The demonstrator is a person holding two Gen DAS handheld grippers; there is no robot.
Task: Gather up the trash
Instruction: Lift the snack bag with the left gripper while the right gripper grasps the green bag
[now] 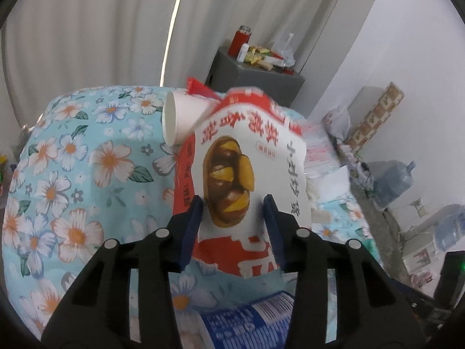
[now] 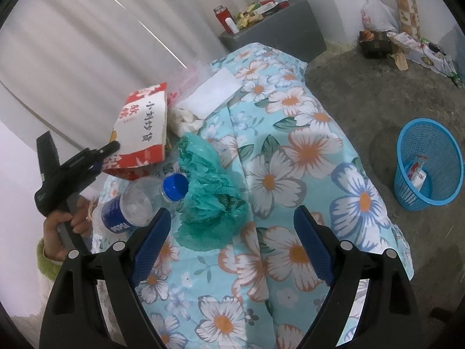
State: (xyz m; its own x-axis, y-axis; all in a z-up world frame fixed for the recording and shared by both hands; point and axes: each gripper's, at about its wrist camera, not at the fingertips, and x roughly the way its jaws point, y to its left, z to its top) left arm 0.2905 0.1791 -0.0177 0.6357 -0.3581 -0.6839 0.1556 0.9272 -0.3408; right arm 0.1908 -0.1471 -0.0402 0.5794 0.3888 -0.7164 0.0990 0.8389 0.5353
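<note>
A red-and-white chestnut snack bag (image 1: 247, 157) stands tilted on the floral cloth, beside a tipped white paper cup (image 1: 180, 116), a crumpled green plastic bag (image 2: 209, 192) and a blue-capped bottle (image 2: 139, 203).

On the tabletop (image 2: 305, 151), the snack bag (image 1: 247, 157) sits between the jaws of the left gripper (image 1: 234, 203), with a paper cup (image 1: 180, 116) lying on its side behind it to the left. The plastic bottle (image 2: 136, 203) lies just in front of the bag, a crumpled plastic bag (image 2: 209, 192) beside its cap. The waste basket (image 2: 430, 165) stands on the floor (image 2: 363, 87), right of the tabletop, well apart from the right gripper (image 2: 232, 244)
</note>
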